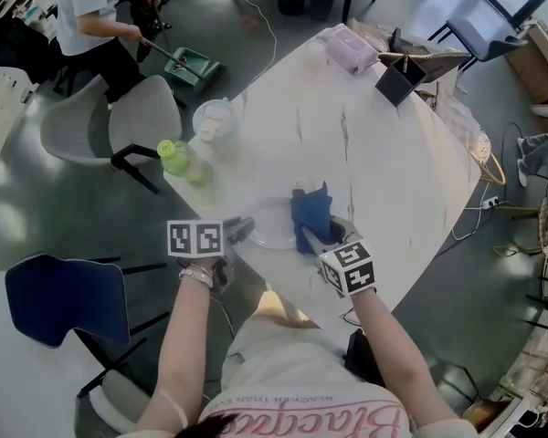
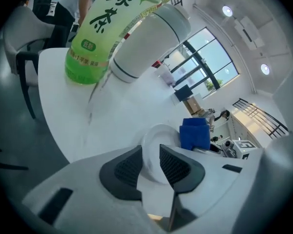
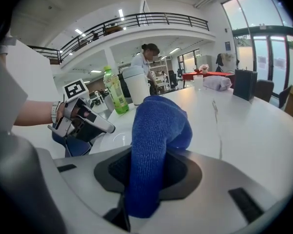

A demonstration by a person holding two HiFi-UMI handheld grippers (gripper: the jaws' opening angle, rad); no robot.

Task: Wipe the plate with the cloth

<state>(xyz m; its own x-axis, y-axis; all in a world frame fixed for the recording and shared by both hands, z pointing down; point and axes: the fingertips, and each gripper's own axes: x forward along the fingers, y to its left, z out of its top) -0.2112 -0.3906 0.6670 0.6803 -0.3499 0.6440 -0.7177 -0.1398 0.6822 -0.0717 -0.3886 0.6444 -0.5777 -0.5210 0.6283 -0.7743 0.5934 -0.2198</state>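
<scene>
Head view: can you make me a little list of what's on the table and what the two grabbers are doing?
table: white
plate: at the near edge, in front of the person
cloth: blue, at the plate's right side
right gripper: shut on the cloth
left gripper: jaws apart at the plate's left rim
also there: green bottle and white tumbler, at the table's left edge

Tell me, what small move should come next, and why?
Probably close the left gripper on the near rim of the plate: the rim stands between its open jaws, not yet pinched, and the right gripper clamps the cloth, ready to wipe.
</scene>
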